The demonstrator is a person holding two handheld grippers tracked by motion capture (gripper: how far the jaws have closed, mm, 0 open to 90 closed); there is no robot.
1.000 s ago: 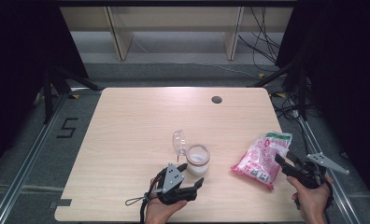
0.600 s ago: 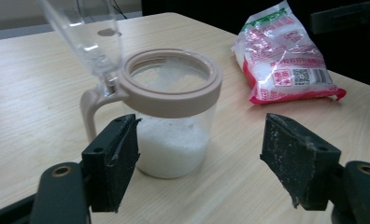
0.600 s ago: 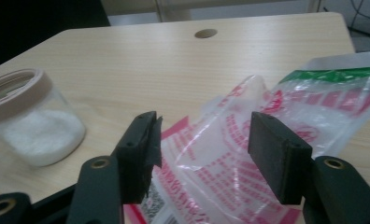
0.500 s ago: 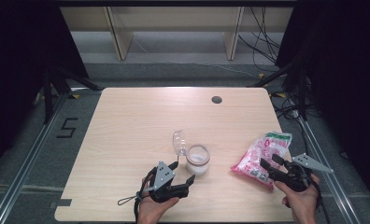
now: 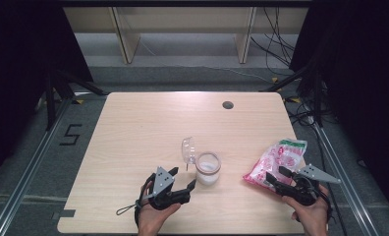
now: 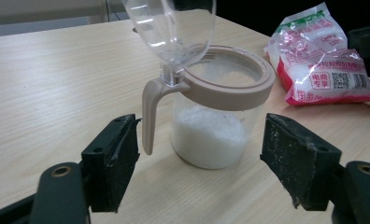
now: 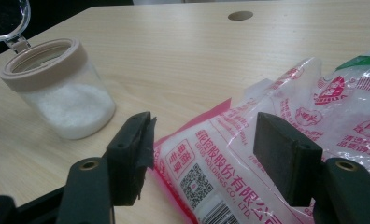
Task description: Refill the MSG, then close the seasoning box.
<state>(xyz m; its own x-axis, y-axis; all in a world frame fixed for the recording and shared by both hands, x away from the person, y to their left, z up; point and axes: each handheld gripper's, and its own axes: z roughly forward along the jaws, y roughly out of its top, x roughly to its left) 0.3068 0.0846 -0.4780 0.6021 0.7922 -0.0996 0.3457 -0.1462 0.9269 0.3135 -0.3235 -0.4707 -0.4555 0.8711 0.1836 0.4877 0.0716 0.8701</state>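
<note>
A: Where's the jar (image 5: pixel 208 167)?
B: Table (image 5: pixel 143 128) centre-front, roughly 5 o'clock from the middle. Part full of white granules, clear flip lid (image 5: pixel 188 150) hinged open at its 10 o'clock. Probably left open to take a refill.

A: Left gripper (image 5: pixel 182 183)?
B: Jaws spread, holding nothing. Sits at the jar's 7 o'clock, near but not touching. In the left gripper view the jar (image 6: pixel 211 116) is framed between the jaws, so my read: lined up to steady it.

A: Right gripper (image 5: pixel 275 176)?
B: Also spread, empty. Jaws straddle the near corner of the pink-and-white bag (image 5: pixel 277 161), which lies flat at the jar's 3 o'clock. Contact unclear. Looks like a pre-grasp on that corner (image 7: pixel 192 163).

A: Risk?
B: Bag film's slippery and floppy; a corner pinch could slip or spill.
</note>
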